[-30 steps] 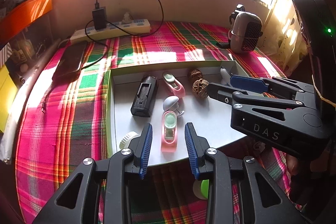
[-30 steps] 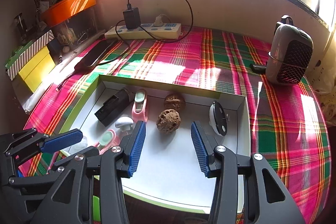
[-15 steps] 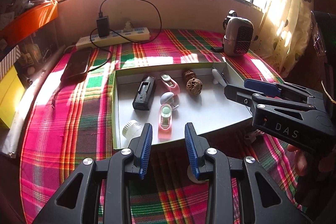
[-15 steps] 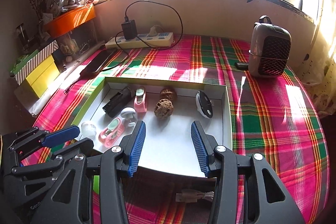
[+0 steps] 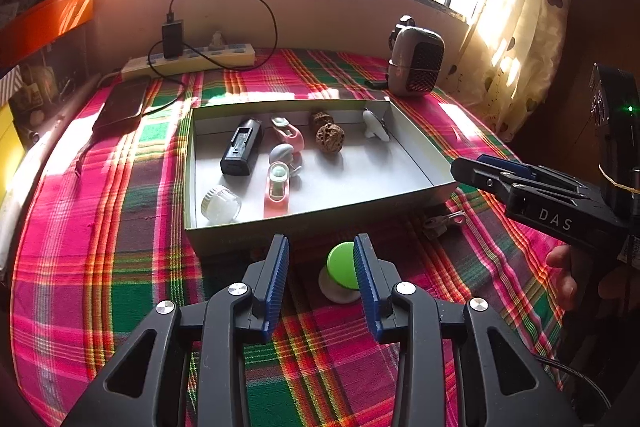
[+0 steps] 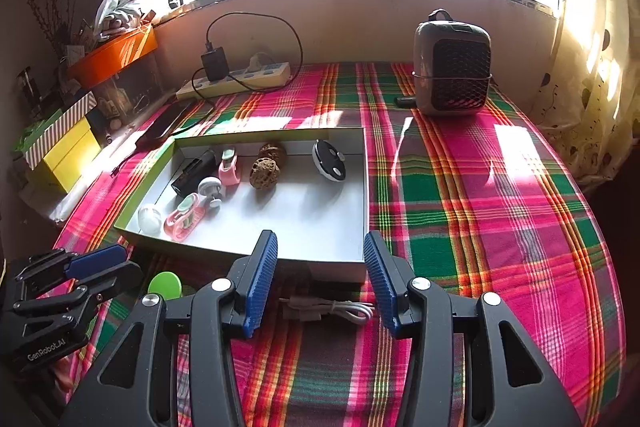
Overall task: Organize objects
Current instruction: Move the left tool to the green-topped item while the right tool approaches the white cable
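A shallow white box on the plaid cloth holds a black device, pink clips, two walnuts, a white jar and a small white gadget. My left gripper is open and empty, in front of the box; a green-capped white piece lies on the cloth by its right finger. My right gripper is open and empty above a coiled white cable in front of the box. The cable also shows in the left wrist view.
A grey mini heater stands at the back right. A power strip with a charger and a black phone lie at the back left. Orange and yellow boxes stand off the left edge. Curtain on the right.
Both grippers have pulled back from over the box toward its near side. The green-capped piece and the white cable have come into view in front of the box. Both stay open.
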Available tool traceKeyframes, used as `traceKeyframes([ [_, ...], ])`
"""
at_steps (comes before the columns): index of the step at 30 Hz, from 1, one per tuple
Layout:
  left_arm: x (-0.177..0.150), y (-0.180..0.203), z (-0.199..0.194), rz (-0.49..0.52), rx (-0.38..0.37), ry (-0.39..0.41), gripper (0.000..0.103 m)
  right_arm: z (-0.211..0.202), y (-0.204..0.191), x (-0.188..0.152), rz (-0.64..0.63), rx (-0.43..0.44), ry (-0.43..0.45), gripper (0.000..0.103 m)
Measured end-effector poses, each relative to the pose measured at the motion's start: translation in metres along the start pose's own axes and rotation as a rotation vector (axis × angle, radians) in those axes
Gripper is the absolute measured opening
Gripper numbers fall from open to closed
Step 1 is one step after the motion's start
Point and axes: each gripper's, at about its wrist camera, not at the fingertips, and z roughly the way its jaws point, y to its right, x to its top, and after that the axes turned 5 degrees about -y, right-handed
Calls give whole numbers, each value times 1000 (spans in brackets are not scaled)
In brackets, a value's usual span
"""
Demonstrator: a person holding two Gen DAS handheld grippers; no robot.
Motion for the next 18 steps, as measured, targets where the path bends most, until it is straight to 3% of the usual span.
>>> traceKeyframes([
  [5, -1, 1, 2, -7, -5, -10, 35, -2, 11, -9, 25, -18, -10, 55],
  [18, -7, 15, 18, 19, -30, -66, 35, 6, 25, -32, 42, -22, -69, 55],
])
